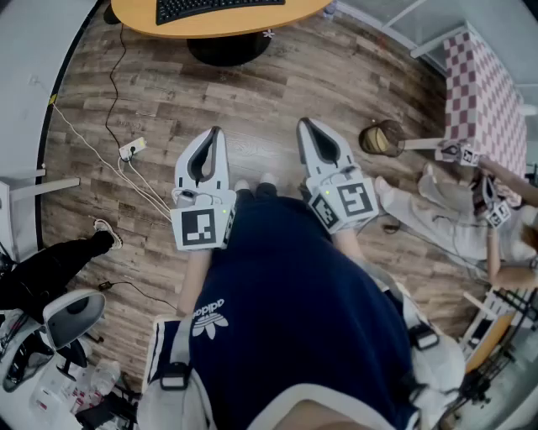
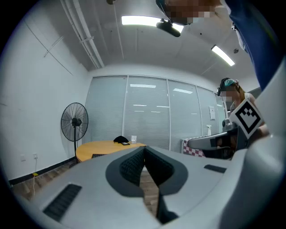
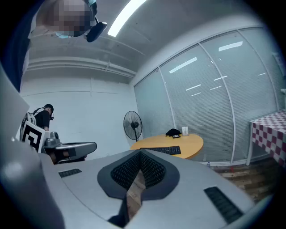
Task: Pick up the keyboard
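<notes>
Head view: left gripper (image 1: 216,133) and right gripper (image 1: 303,125) sit side by side in front of the person's torso, over bare wood floor (image 1: 277,92). Both are empty. The keyboard (image 1: 210,8) lies flat on the round wooden table (image 1: 252,25) at the top of the frame, well apart from both grippers. It looks like a carry pose, with the tools tucked in because nothing is within reach. A power strip (image 1: 132,149) and its cables lie on the floor to the left, off the straight line to the table.

Left gripper view: the pads meet along the centre line with nothing between them. They point roughly level toward the table, with a standing fan (image 2: 74,121) beside it. A dark sliver on the tabletop is probably the keyboard, but it is too small to be sure. The other gripper shows at the right edge.

Right gripper view: the jaws are likewise pressed together and hold nothing. The keyboard shows clearly past the tips, at the table's near edge, with a black object (image 3: 173,132) further back. That edge placement should allow a grab from the front.

Judgement: the pick has not started. The person must close the gap and open the jaws first.
</notes>
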A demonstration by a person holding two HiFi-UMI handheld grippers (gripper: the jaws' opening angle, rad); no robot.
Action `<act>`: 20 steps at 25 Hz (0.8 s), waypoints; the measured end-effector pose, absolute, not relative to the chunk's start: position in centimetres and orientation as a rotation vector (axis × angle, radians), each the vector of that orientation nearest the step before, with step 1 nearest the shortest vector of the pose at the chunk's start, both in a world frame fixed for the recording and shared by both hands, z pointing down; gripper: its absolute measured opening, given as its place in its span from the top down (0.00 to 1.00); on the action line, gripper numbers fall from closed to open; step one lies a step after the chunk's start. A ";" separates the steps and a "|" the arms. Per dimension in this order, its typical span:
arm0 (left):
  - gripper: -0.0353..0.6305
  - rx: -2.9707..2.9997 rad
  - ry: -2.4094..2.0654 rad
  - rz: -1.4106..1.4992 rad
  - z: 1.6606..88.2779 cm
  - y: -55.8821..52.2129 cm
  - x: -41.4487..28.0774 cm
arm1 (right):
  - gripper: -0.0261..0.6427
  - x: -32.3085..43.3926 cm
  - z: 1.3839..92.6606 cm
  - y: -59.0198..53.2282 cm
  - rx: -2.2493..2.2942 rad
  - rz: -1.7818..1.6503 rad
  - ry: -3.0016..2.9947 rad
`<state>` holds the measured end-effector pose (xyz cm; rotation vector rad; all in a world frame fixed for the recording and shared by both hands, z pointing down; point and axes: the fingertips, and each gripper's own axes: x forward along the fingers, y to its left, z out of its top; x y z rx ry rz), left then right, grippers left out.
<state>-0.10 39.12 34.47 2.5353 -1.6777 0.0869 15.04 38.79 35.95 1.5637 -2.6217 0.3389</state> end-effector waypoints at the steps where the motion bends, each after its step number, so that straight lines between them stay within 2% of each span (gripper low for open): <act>1: 0.94 2.531 -1.681 0.082 34.4 39.2 -0.1 | 0.96 15.0 35.9 38.8 1.560 0.335 -2.624; 20: 0.94 2.576 -1.726 0.099 33.1 39.1 1.5 | 0.96 17.1 34.5 39.1 1.521 0.233 -2.688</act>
